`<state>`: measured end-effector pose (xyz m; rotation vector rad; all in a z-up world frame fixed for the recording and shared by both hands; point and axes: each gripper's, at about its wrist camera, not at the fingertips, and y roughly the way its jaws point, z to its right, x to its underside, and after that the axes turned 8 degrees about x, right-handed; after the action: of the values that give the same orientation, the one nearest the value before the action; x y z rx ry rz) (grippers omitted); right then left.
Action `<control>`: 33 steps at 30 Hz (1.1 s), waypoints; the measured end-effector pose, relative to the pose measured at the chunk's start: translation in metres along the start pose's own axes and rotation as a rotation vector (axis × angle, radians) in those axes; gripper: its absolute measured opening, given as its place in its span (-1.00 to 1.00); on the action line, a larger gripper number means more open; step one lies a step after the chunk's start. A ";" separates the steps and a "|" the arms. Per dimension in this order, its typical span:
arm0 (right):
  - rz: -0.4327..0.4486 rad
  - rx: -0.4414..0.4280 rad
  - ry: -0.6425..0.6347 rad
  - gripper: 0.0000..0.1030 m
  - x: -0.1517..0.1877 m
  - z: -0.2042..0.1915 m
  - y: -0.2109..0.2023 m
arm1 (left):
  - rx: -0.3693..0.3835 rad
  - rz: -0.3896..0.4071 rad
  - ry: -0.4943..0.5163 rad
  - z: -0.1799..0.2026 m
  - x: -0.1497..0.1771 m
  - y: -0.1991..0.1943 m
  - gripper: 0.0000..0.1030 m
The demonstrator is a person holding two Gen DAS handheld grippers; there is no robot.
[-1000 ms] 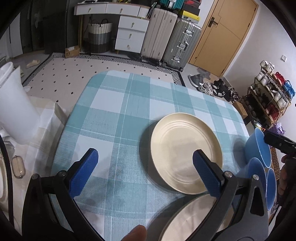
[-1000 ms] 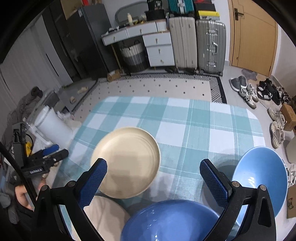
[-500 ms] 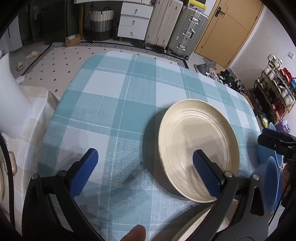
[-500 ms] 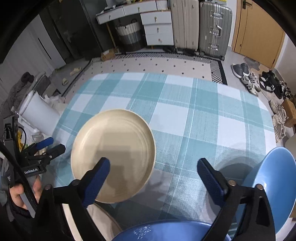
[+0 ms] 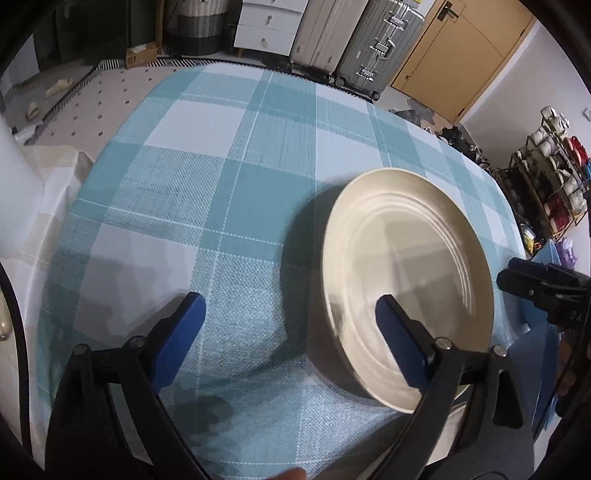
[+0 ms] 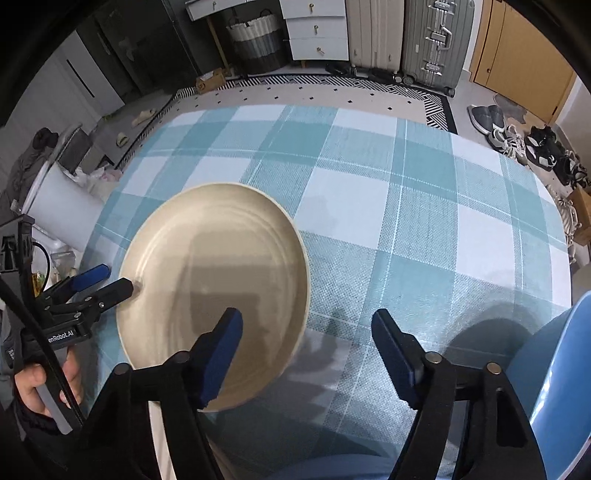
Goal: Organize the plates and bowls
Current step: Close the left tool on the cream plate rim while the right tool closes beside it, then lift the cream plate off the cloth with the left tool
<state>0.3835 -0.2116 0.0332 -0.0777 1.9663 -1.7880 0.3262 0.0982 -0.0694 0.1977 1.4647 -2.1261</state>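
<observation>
Over cream plate (image 5: 406, 266): both grippers' jaws apart, closing, empty.

Bench (image 6: 424, 206) covered with a teal and white checked cloth. Floor beyond it: pale tiling with small dark diamonds (image 6: 332, 90), bordered by a black and white striped band. Far wall: white drawer unit (image 6: 317, 29), 2 upright suitcases (image 6: 432, 40), striped laundry basket (image 6: 255, 40). Tan wooden door (image 5: 454, 59) at right. Shoes (image 6: 517, 136) lie scattered on the floor; a rack (image 5: 554, 184), apparently holding more footwear, stands by the white wall.
</observation>
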 end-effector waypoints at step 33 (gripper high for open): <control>-0.023 0.106 -0.090 -0.75 0.004 -0.025 0.019 | -0.024 -0.001 0.154 0.033 0.011 0.008 -0.74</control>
<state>0.3752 -0.1873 0.0149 -0.1439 1.8118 -1.8672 0.3275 0.0623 -0.0672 0.3590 1.5757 -2.1333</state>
